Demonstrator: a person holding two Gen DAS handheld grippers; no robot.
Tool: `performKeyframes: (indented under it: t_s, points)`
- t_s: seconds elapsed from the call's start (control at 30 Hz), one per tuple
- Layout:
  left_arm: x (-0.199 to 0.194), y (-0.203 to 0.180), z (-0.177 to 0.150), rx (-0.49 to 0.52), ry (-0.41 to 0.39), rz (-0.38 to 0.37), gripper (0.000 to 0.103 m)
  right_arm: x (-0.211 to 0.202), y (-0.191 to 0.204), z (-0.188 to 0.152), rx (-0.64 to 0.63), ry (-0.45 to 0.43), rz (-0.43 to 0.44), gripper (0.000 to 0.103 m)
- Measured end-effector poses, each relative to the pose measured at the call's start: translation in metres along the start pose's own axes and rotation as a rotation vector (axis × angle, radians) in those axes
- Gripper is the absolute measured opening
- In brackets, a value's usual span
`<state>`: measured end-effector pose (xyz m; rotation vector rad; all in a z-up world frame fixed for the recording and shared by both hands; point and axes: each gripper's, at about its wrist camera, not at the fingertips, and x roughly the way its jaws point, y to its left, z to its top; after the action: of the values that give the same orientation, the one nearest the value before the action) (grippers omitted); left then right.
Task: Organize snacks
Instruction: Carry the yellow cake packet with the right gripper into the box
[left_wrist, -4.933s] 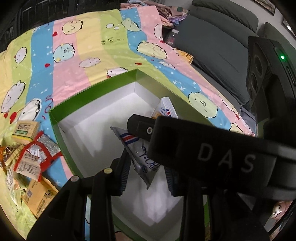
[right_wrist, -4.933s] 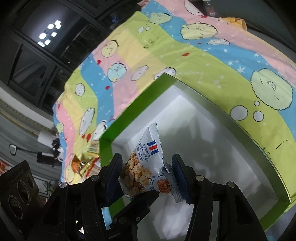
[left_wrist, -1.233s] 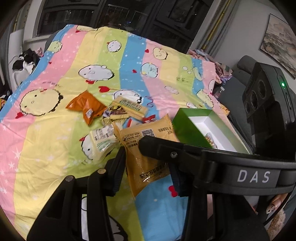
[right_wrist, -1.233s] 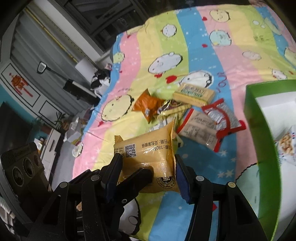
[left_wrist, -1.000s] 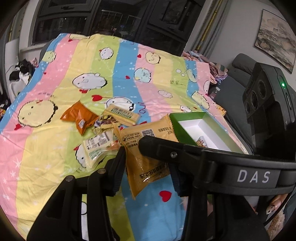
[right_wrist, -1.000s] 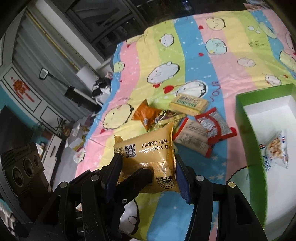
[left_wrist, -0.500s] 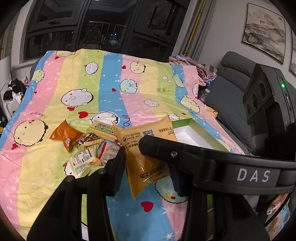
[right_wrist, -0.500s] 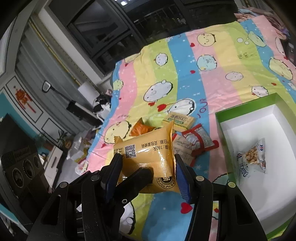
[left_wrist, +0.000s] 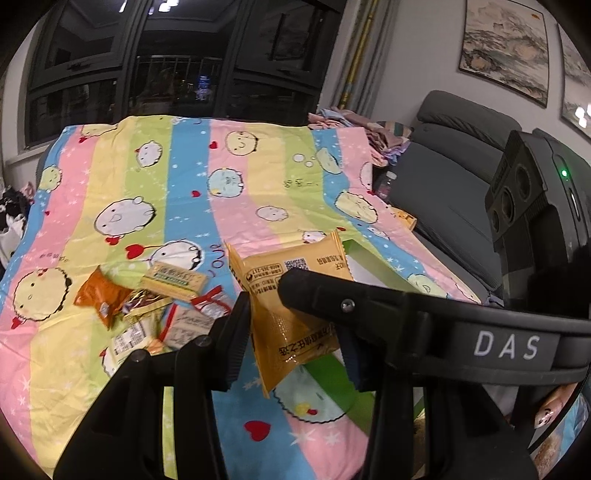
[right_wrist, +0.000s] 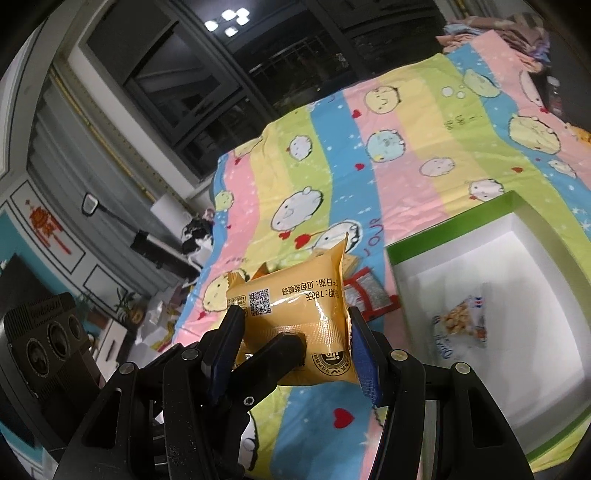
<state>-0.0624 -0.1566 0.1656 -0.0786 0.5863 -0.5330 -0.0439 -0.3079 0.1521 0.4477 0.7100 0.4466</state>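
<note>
Indoor light at night, fairly bright, ceiling lamps mirrored in the dark window (right_wrist: 229, 22) far beyond the fingers. Glare streaks the yellow packet (right_wrist: 295, 314) between them. Edges bend and blacken; the boxed snack bag (right_wrist: 461, 321) smears right of them.

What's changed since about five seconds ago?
The clear biscuit bag was let go and now lies in the green box. Both grippers then took hold of the yellow packet and lifted it. Other snacks stayed on the bedspread.
</note>
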Motion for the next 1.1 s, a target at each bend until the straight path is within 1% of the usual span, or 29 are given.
performKeyframes:
  t_s: [0.3,0.4,0.8,1.1]
  points:
    - [0.021,-0.030,0.009,0.049,0.015,-0.048,0.043,-0.023,-0.031,0.005,0.071,-0.058,-0.026,0.058]
    - [0.031,-0.038,0.010,0.060,0.031,-0.068,0.043,-0.028,-0.042,0.007,0.095,-0.069,-0.042,0.058]
    - [0.078,-0.062,0.009,0.069,0.132,-0.152,0.043,-0.034,-0.091,0.008,0.217,-0.070,-0.121,0.058]
    - [0.109,-0.075,0.004,0.074,0.213,-0.185,0.042,-0.031,-0.124,0.006,0.297,-0.038,-0.172,0.058]
